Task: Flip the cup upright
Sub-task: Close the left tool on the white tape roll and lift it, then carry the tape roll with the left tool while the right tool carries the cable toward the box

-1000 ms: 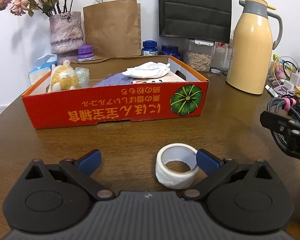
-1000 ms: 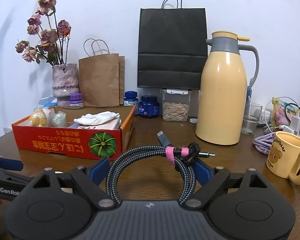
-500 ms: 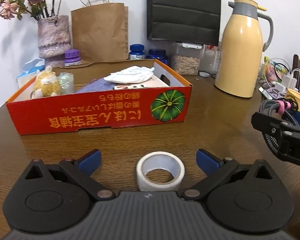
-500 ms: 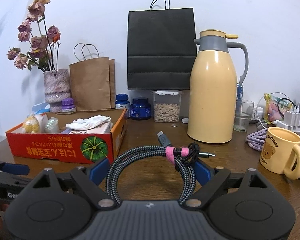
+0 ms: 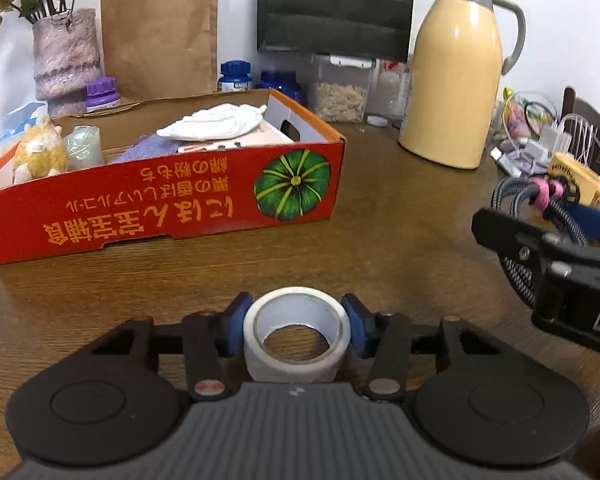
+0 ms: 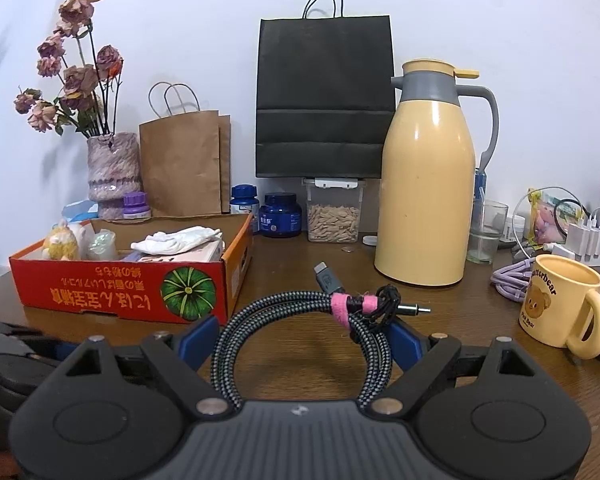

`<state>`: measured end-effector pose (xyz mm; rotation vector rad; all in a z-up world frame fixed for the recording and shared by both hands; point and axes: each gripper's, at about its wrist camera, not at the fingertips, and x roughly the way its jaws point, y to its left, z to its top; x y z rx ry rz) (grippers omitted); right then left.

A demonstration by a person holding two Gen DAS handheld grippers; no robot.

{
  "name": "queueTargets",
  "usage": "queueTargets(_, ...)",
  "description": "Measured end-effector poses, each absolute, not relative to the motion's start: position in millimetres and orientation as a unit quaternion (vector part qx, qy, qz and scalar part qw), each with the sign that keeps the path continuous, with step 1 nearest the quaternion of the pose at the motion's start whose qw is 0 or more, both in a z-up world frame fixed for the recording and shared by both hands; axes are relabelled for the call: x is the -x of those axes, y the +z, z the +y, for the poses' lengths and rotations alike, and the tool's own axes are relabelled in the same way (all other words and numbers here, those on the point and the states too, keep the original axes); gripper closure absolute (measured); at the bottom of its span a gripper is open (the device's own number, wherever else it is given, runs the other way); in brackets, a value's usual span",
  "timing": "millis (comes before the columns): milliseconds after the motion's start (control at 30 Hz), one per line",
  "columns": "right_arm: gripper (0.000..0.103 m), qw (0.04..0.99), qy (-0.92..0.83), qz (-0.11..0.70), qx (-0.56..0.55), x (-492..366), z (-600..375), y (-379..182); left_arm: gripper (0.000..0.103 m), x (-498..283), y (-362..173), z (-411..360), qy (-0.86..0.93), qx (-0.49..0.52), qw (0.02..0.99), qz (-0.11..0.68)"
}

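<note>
Yellow ceramic mug with a bear print [image 6: 562, 304] standing upright on the brown wooden table [image 6: 300, 264], handle to the right, at the far right near a coiled lilac cable [image 6: 510, 278]. Well to its left, right gripper [image 6: 300, 336] spread wide around a coiled grey braided cable with pink ties [image 6: 300, 320], pads against the coil's sides. Left gripper [image 5: 296, 320] just closed in, blue pads pressing both sides of a white tape roll [image 5: 296, 336] lying flat. Beyond, red cardboard box [image 5: 160, 208] and tall yellow thermos jug [image 6: 426, 184].
</note>
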<state>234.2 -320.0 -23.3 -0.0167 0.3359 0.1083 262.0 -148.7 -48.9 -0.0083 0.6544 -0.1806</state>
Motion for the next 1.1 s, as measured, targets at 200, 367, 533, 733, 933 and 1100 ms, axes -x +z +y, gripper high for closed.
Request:
queueTargets(200,0.015,0.985,0.053,0.166,0.010,-233,-319,-24,0.053,-257,-43,-141,-0.082,0.008,0.947,0.310)
queueTargets(367,0.015,0.985,0.049,0.164,0.011,-234,-318,-25,0.053,-253,-36,-136,-0.070,0.004,0.953,0.295)
queueTargets(533,0.015,0.986,0.047,0.160,0.009,-232,-314,-25,0.053,-249,-30,-125,-0.056,0.010,0.958,0.282)
queueTargets(733,0.015,0.986,0.053,0.155,0.005,-227,-305,-24,0.053,-243,-23,-109,-0.039,0.019,0.963,0.266)
queueTargets(933,0.015,0.987,0.062,0.151,-0.002,-222,-291,-22,0.053,-236,-13,-87,-0.018,0.037,0.968,0.248)
queueTargets(1100,0.015,0.987,0.070,0.147,-0.006,-219,-277,-19,0.053,-231,-6,-70,-0.006,0.048,0.971,0.236)
